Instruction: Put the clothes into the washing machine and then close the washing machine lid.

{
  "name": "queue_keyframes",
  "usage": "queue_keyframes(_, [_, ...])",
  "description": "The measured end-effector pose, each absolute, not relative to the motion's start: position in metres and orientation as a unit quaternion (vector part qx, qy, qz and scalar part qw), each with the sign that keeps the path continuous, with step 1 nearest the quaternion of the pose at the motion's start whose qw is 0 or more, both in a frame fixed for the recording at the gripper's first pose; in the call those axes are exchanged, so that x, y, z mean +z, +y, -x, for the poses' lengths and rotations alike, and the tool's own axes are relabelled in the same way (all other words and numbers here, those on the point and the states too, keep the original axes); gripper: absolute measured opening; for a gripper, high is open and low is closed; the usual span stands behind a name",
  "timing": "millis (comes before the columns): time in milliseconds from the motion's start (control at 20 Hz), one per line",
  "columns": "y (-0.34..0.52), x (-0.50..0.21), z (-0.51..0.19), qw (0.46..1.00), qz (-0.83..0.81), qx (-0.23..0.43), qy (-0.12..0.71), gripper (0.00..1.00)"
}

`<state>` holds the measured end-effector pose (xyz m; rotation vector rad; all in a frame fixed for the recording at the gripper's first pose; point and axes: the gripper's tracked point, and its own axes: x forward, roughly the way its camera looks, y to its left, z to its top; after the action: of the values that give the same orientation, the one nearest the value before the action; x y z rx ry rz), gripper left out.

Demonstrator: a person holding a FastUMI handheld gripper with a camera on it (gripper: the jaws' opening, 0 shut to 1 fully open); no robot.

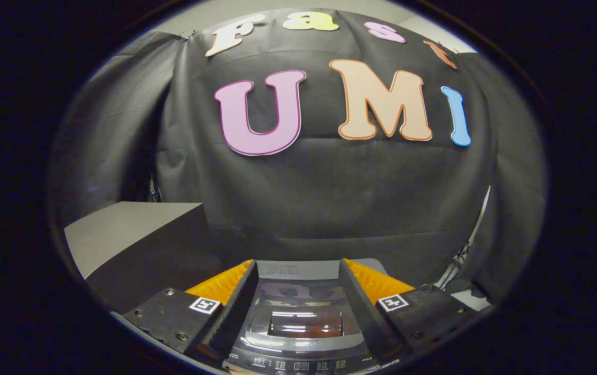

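The gripper [298, 284] hangs above the washing machine [298, 359], looking across it toward the black cloth wall [303, 198] at the back of the booth. Its two fingers [236, 307] are spread wide apart and hold nothing; the machine's top shows in the gap between them. The washing machine lid [303, 312] lies flat and closed, a dark glossy panel with a window that throws back the ceiling lights, and something reddish seems to show through that glass, though the glare makes it hard to be sure that it is clothing. Just below the lid, nearest the gripper, runs the control panel [298, 366] with its rows of small markings. Off to the left of the fingers stands a grey box-shaped block [131, 229], well apart from the machine.
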<state>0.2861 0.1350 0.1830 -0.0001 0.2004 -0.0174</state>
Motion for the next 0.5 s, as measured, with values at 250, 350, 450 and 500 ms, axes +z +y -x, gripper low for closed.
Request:
queue_keyframes(250, [0.114, 0.192, -0.266, 0.997, 0.01, -0.014, 0.069, 0.95])
queue_keyframes(350, [0.106, 0.194, -0.256, 0.998, 0.014, -0.016, 0.055, 0.95])
queue_keyframes(450, [0.097, 0.195, -0.245, 0.999, 0.015, -0.019, 0.044, 0.94])
queue_keyframes(500, [0.091, 0.196, -0.239, 0.999, 0.015, -0.019, 0.037, 0.94])
